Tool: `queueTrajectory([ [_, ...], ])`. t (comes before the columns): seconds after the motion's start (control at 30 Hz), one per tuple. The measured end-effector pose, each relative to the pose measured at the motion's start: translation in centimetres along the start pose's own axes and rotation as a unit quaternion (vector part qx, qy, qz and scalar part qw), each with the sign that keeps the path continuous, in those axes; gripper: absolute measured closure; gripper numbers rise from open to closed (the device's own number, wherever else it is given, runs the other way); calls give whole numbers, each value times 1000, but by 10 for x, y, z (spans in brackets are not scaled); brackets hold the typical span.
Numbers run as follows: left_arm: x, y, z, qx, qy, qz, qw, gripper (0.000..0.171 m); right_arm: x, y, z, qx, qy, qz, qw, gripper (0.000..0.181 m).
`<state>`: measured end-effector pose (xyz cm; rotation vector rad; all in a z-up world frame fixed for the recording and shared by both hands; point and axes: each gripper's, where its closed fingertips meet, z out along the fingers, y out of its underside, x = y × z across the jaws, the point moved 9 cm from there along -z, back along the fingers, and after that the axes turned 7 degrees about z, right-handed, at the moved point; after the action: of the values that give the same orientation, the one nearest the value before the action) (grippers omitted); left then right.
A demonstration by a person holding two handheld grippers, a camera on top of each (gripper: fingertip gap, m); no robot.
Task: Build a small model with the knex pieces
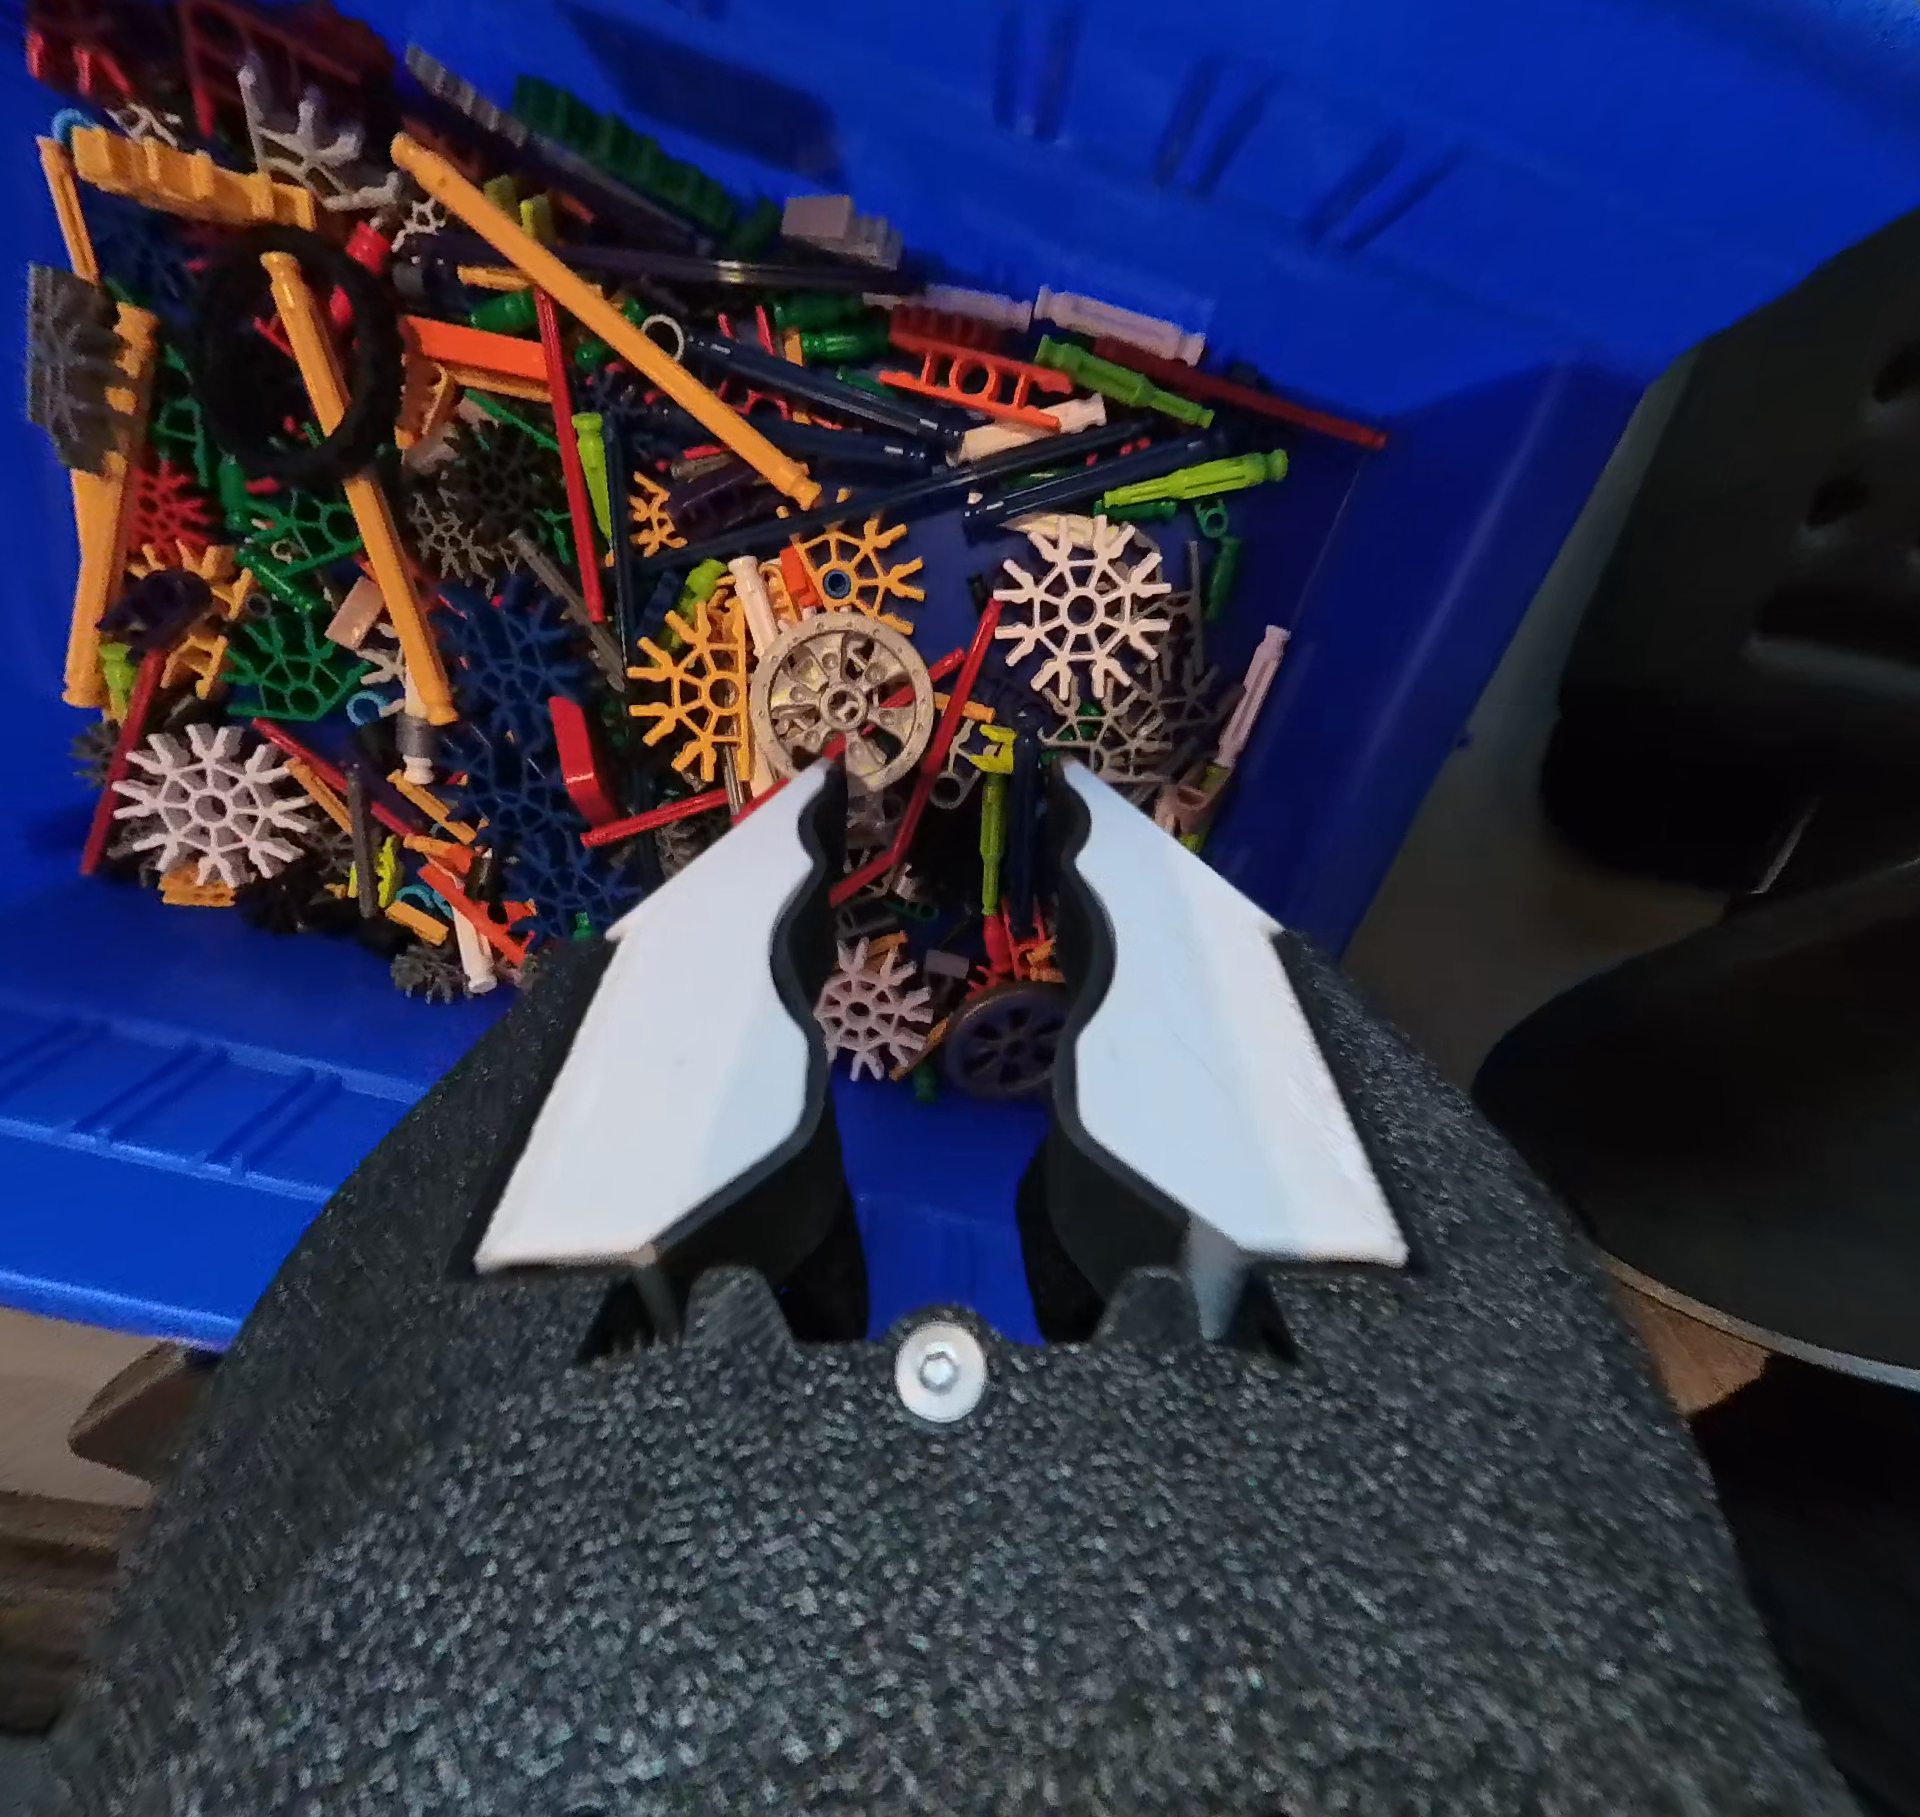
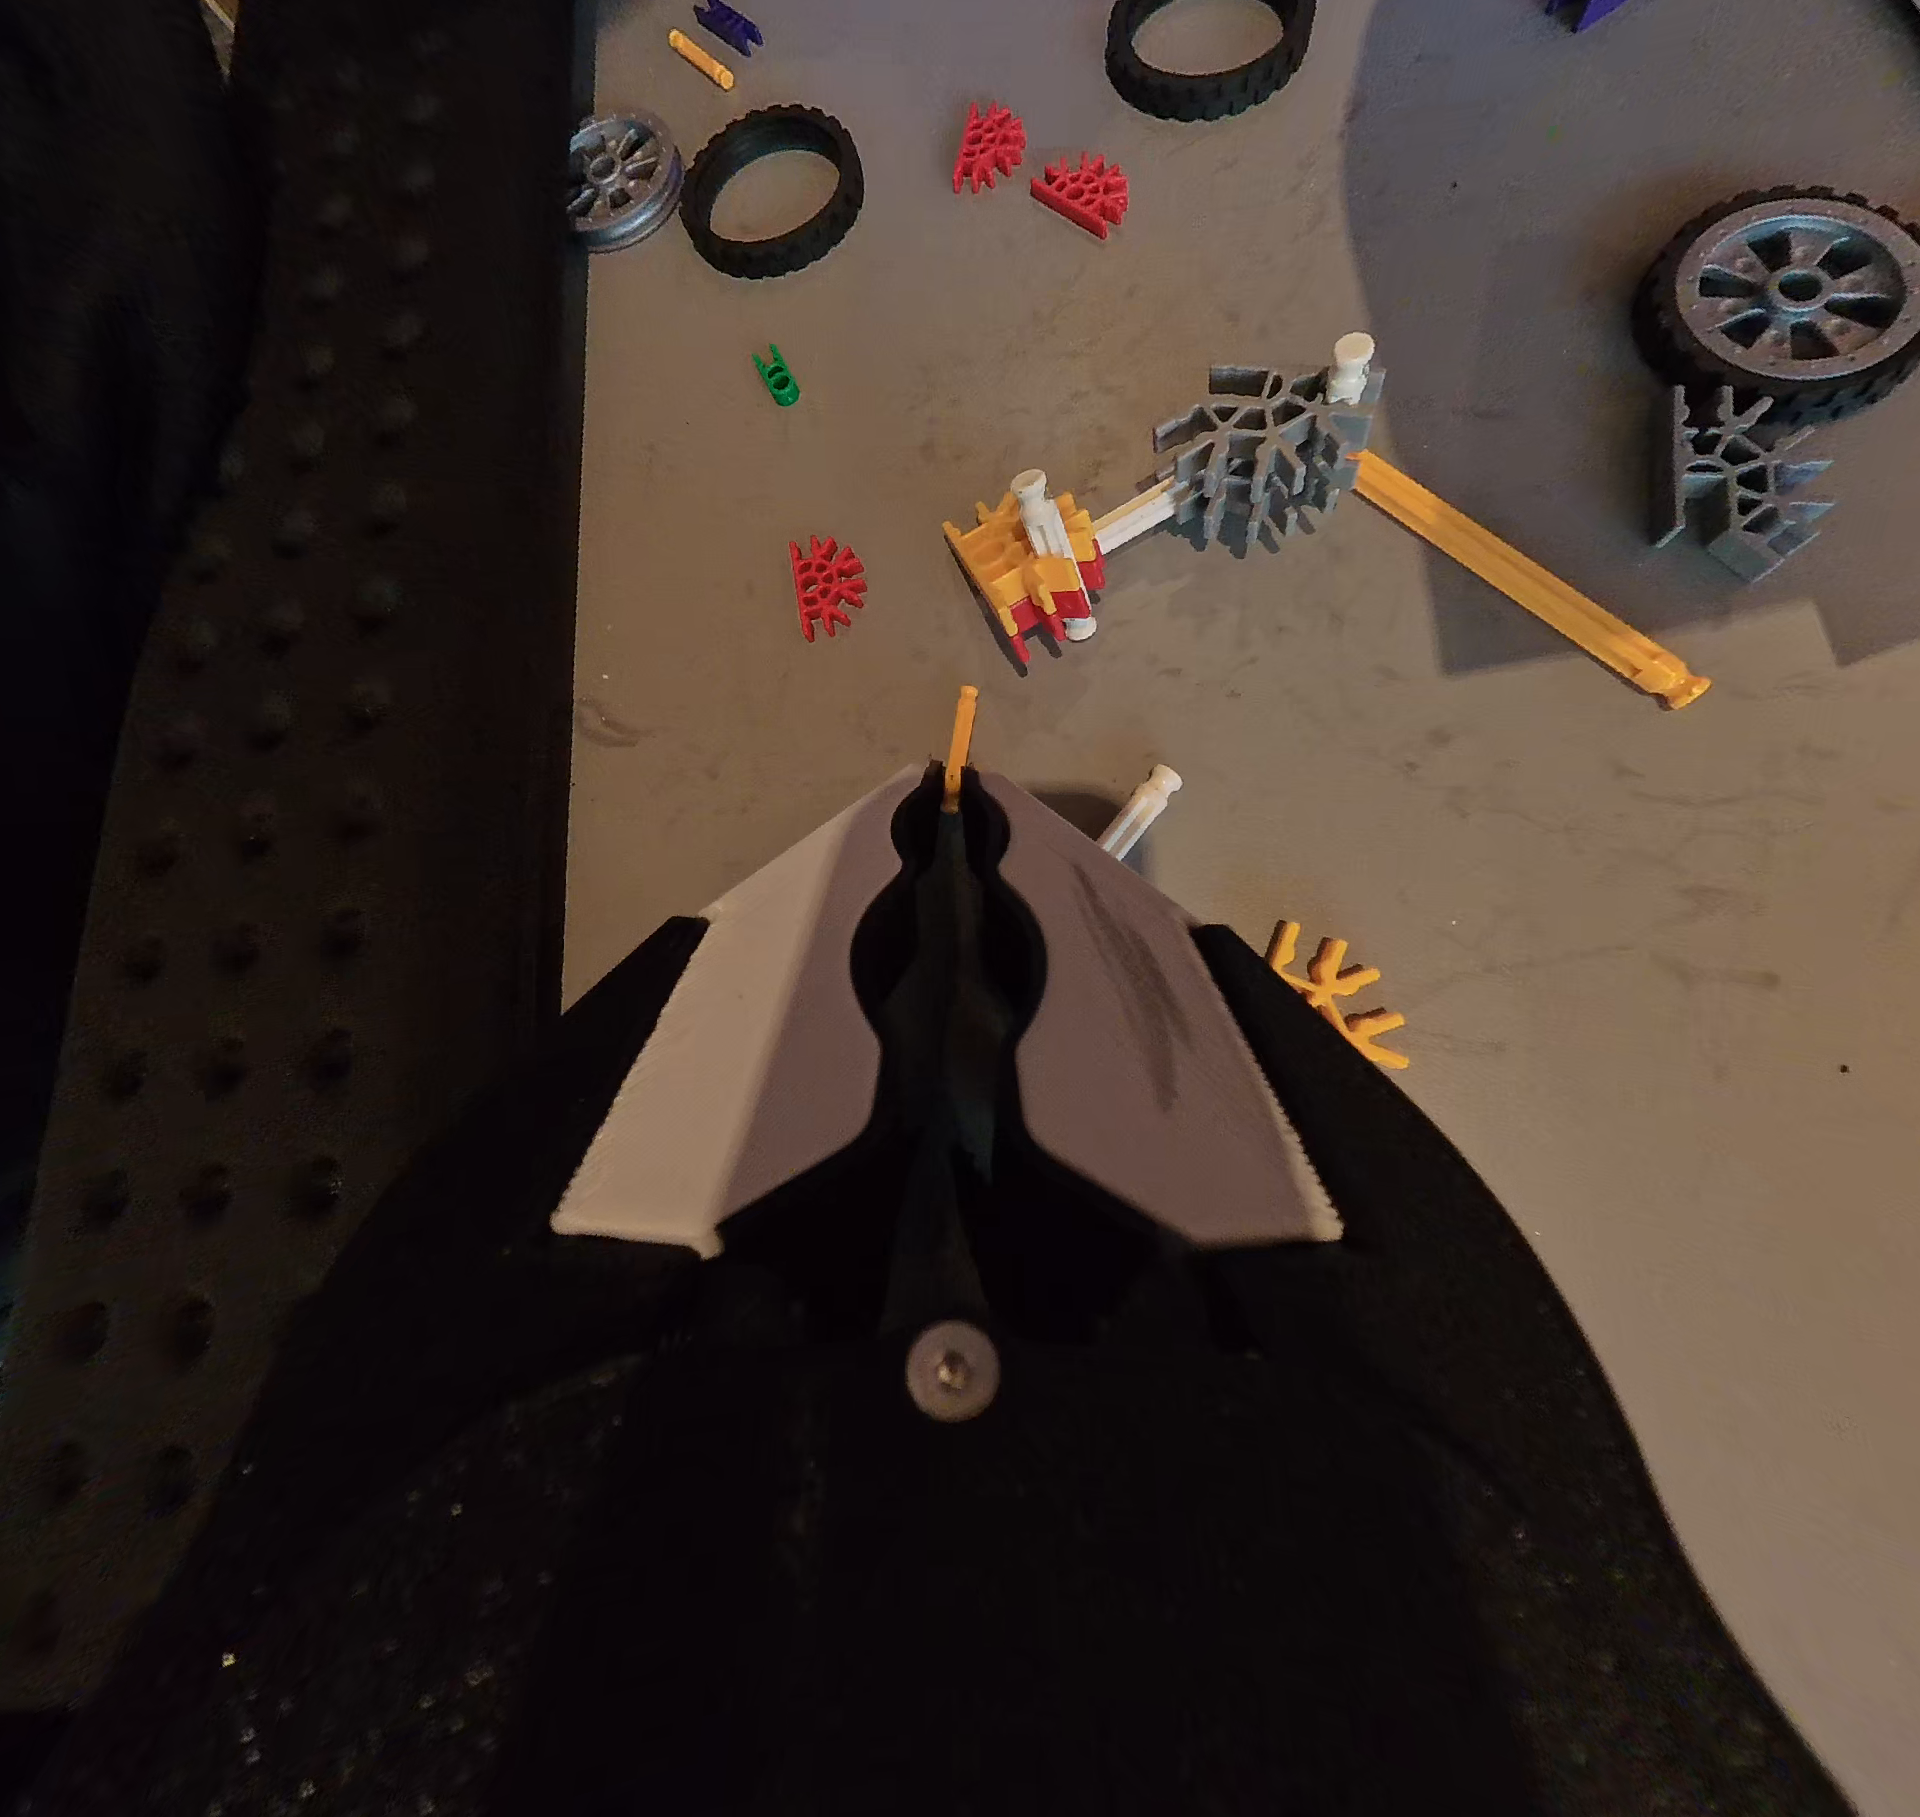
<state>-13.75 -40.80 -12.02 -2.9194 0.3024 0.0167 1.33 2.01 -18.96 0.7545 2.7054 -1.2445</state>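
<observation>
My left gripper (image 1: 943, 772) is open and empty over a blue plastic bin (image 1: 1143, 105) full of coloured construction-toy rods and connectors. Its tips hover just in front of a tan spoked wheel (image 1: 842, 699); a white snowflake connector (image 1: 1081, 610) lies beyond to the right. My right gripper (image 2: 954, 775) is shut on a short yellow rod (image 2: 962, 728) that sticks out past the tips, above a grey table (image 2: 1351, 1040). A small assembly of grey, yellow, red and white pieces (image 2: 1164, 500) with a long yellow rod (image 2: 1527, 578) lies ahead of it.
On the table lie two black tyres (image 2: 771, 192) (image 2: 1209, 30), a grey hub (image 2: 621, 180), a wheel with tyre (image 2: 1792, 302), red connectors (image 2: 826, 585), a white rod (image 2: 1141, 811), a yellow connector (image 2: 1340, 993). A black studded mat (image 2: 312, 624) borders the left. Dark objects stand right of the bin (image 1: 1766, 728). About 40 cm separates my left fingertips from my right. The white snowflake connector (image 1: 1081, 610) is about 4 cm from my left fingertips and 35 cm from my right.
</observation>
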Motion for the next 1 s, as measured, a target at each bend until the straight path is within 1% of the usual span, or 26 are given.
queueTrajectory([
  [0.67, 5, 9, 4, -2, 10, -9, 1000, 135, 0, 0, 0, 0, 1, -1, 1000, 178],
  [0.8, 9, 10, 4, -8, 27, -9, 1000, 136, 0, 0, 0, 0, 2, -2, 1000, 178],
  [0.93, 16, 11, 8, -21, 51, -3, 998, 133, 0, 0, 0, 0, 2, -2, 1000, 178],
  [1.0, 18, 10, 12, -29, 51, 5, 998, 127, 0, 0, 0, 0, 2, -2, 1000, 178],
])
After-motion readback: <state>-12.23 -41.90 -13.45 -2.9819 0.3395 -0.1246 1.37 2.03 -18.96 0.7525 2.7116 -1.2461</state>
